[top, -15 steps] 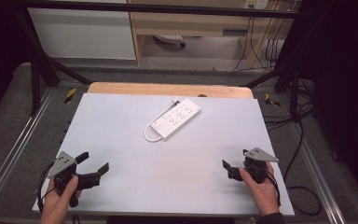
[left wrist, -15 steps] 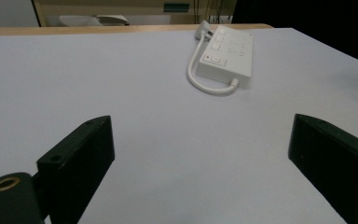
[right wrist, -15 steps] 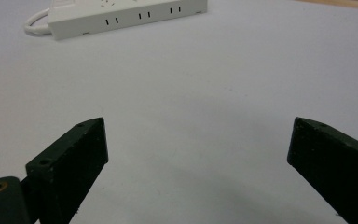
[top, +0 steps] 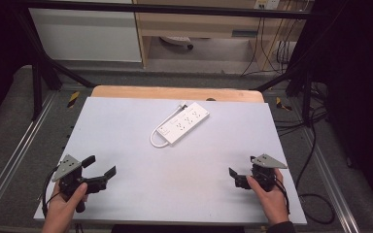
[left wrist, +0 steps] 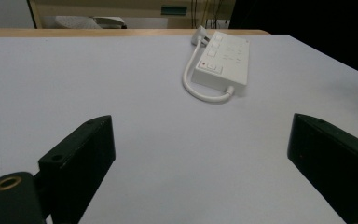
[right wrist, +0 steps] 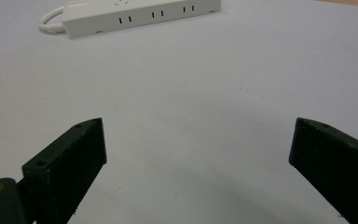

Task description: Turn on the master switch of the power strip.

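A white power strip [top: 183, 123] lies at an angle on the far middle of the white tabletop [top: 126, 131], its short cable [top: 154, 141] looped at the near end. My left gripper [top: 99, 166] rests at the near left corner, open and empty, held by a hand. At the near right my right gripper [top: 240, 171] is also open and empty. In the left gripper view the strip [left wrist: 223, 63] sits well beyond the gripper [left wrist: 200, 135]. In the right gripper view the strip [right wrist: 140, 14] lies far ahead of the gripper [right wrist: 198, 128].
A wooden edge [top: 175, 92] runs along the table's far side. Black frame poles [top: 39, 73] stand at both far corners. Cables [top: 315, 145] trail on the floor to the right. A cabinet and shelves stand behind the table.
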`<action>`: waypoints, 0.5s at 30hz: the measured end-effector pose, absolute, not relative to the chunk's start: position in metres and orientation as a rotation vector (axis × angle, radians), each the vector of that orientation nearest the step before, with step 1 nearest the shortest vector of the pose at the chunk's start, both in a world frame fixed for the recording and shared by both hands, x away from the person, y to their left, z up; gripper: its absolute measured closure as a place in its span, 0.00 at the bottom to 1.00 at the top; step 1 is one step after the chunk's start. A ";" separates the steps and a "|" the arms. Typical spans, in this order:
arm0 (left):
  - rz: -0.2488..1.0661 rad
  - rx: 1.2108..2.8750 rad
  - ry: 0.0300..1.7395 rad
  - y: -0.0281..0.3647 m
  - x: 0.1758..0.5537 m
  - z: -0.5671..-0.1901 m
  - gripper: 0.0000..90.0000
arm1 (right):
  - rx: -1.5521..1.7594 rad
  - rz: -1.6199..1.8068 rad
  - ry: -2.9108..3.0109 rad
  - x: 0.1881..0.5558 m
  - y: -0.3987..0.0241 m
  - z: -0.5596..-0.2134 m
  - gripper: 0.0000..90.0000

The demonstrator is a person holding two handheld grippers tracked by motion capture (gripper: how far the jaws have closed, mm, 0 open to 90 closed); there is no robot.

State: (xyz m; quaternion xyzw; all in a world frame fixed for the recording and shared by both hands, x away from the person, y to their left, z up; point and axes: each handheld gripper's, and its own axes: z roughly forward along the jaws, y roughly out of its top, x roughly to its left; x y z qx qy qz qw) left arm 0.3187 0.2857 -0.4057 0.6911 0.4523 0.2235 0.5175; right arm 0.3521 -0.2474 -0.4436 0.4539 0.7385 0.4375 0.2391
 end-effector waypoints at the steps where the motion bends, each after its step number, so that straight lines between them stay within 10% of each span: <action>1: 0.539 1.668 1.082 0.285 0.320 -0.405 0.09 | 1.242 1.201 2.021 0.352 -0.247 -0.443 0.04; 15: 0.525 1.713 1.026 0.250 0.351 -0.385 0.10 | 1.236 1.210 2.006 0.347 -0.247 -0.441 0.05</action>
